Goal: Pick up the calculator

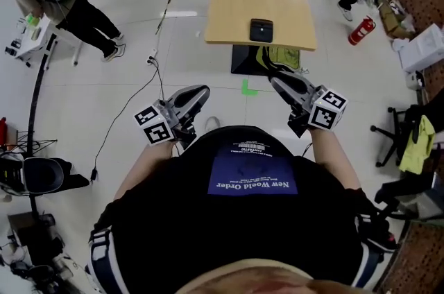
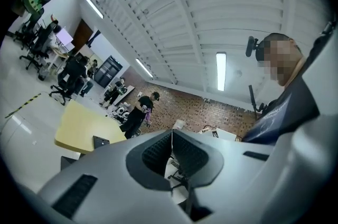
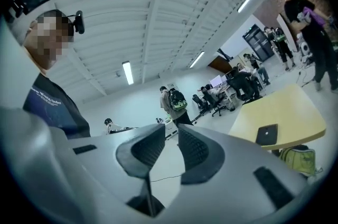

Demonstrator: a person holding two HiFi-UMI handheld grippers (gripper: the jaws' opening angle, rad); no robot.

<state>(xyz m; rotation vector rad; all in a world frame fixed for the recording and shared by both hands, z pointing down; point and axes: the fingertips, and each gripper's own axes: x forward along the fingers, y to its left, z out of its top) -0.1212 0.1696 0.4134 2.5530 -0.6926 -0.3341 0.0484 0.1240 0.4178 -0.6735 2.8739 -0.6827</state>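
A person stands on a pale floor (image 1: 139, 98), seen from above, with a claw in each hand held close in front of the body. The left claw (image 1: 201, 93) has its jaws pressed together with nothing between them. The right claw (image 1: 275, 81) is likewise closed down to a sliver and holds nothing. Both point forward and roughly level. This reads as a carrying posture: the claws are probably tucked in and closed because nothing is within reach to grip yet.

The calculator (image 1: 261, 30), a small dark slab, lies flat on a wooden bench (image 1: 229, 8), well ahead of both claws and apart from them. It sits between the lines the two claws point along, to the right of the left claw's aim and to the left of the right claw's aim. It rests near the bench edge closest to the claws, which should suit a reach from this side. It is untouched, so the pick-up is not yet begun.
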